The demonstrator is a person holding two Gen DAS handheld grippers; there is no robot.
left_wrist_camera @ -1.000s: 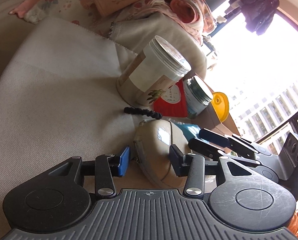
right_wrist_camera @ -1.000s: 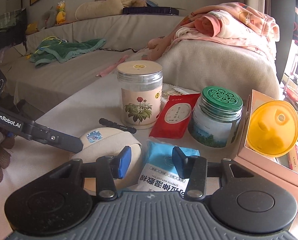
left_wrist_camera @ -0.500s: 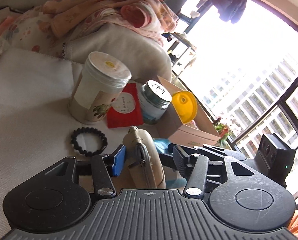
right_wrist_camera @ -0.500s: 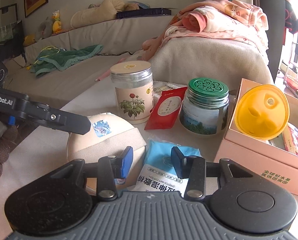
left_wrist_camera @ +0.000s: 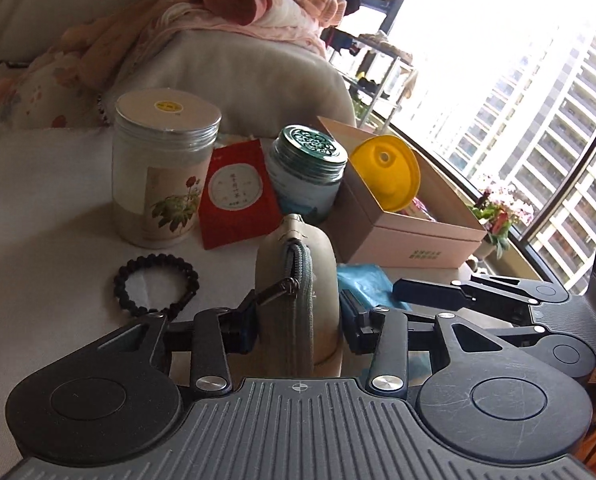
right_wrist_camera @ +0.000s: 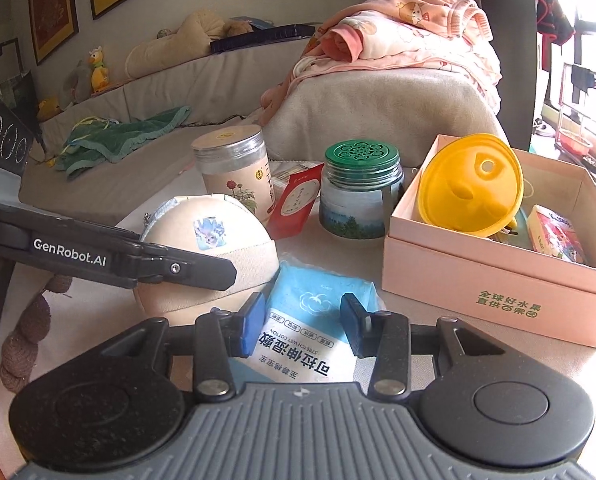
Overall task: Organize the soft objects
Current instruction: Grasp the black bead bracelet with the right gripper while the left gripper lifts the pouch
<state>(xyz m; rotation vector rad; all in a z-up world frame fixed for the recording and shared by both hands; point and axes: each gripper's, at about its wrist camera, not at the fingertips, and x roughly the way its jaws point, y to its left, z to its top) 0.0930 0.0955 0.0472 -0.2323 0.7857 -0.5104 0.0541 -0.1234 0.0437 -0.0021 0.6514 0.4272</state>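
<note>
A cloth-covered table (right_wrist_camera: 438, 344) is shown, crowded with household items and viewed from two hand-held claws. At the far left of the table a black bead bracelet (left_wrist_camera: 155, 285) lies flat, with a tall flower-printed jar (left_wrist_camera: 165, 172) standing behind it. Next comes the left claw (left_wrist_camera: 298, 326), whose jaws are closing on a round beige zip pouch (left_wrist_camera: 298, 280); the pouch is held up on its edge between the pads, zip facing the camera, and the pads appear to be pressed against its sides. Just right of the pouch a blue pack of wet wipes (right_wrist_camera: 314, 328) lies flat on the cloth, and the right claw (right_wrist_camera: 300, 328) is poised over it with jaws apart and nothing held between them. A red packet (left_wrist_camera: 235, 192) and a green-lidded jar (left_wrist_camera: 308, 176) are seen behind, and at the far right stands an open pink box (right_wrist_camera: 494, 276) with a yellow funnel (right_wrist_camera: 472, 184) propped inside. For the step to go well, the soft pouch should probably be squeezed only lightly, kept upright, and carried clear of the jars; the wipes pack is likely best gripped across its narrow width.
</note>
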